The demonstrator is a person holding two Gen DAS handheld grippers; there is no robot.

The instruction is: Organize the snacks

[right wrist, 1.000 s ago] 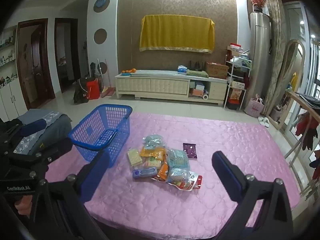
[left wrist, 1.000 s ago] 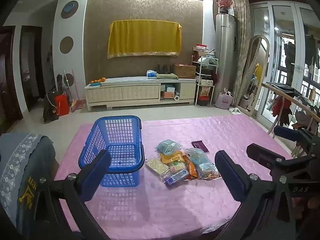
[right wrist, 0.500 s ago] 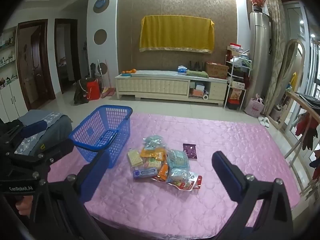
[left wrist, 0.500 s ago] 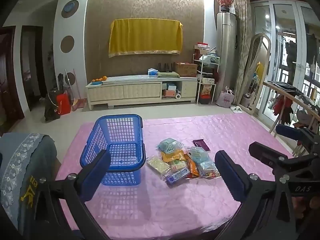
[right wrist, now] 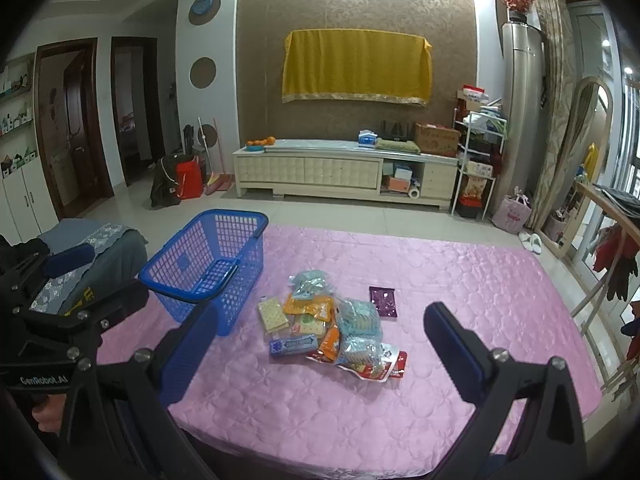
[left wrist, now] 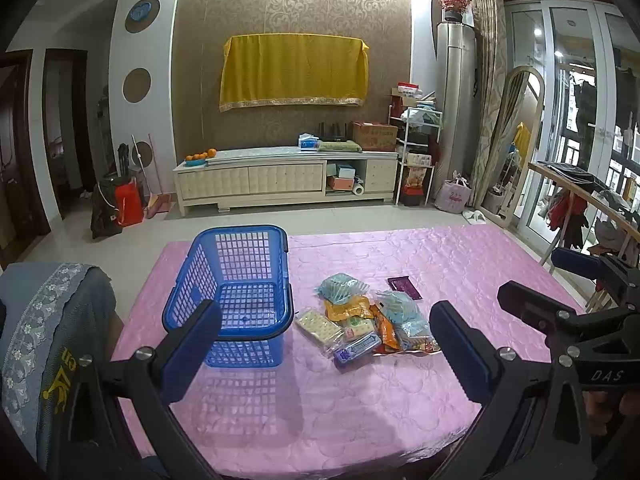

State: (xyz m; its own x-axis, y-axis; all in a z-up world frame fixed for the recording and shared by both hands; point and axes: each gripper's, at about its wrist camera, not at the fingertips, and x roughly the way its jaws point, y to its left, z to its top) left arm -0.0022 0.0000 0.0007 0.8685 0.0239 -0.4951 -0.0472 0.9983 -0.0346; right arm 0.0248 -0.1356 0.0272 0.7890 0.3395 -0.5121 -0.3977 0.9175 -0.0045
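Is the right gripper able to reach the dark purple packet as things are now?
Probably yes: the right gripper is open, and the purple packet lies alone beside the snack pile.

Ahead of the jaws, the desk (left wrist: 440, 264) is covered with a pink quilted cloth of satiny sheen, stitched in a flower pattern. To the left of the jaws stands a basket (left wrist: 236, 280) of glossy blue plastic with lattice walls; between the jaws lies a pile of snack packets (left wrist: 360, 320) in shiny crinkled film, some clear and some printed, with a dark purple foil-like sachet (left wrist: 404, 286) just beyond. The left gripper (left wrist: 326, 344) and right gripper (right wrist: 320, 344) are of matt black plastic with bright metal screw heads and matt blue pads (left wrist: 192, 344).
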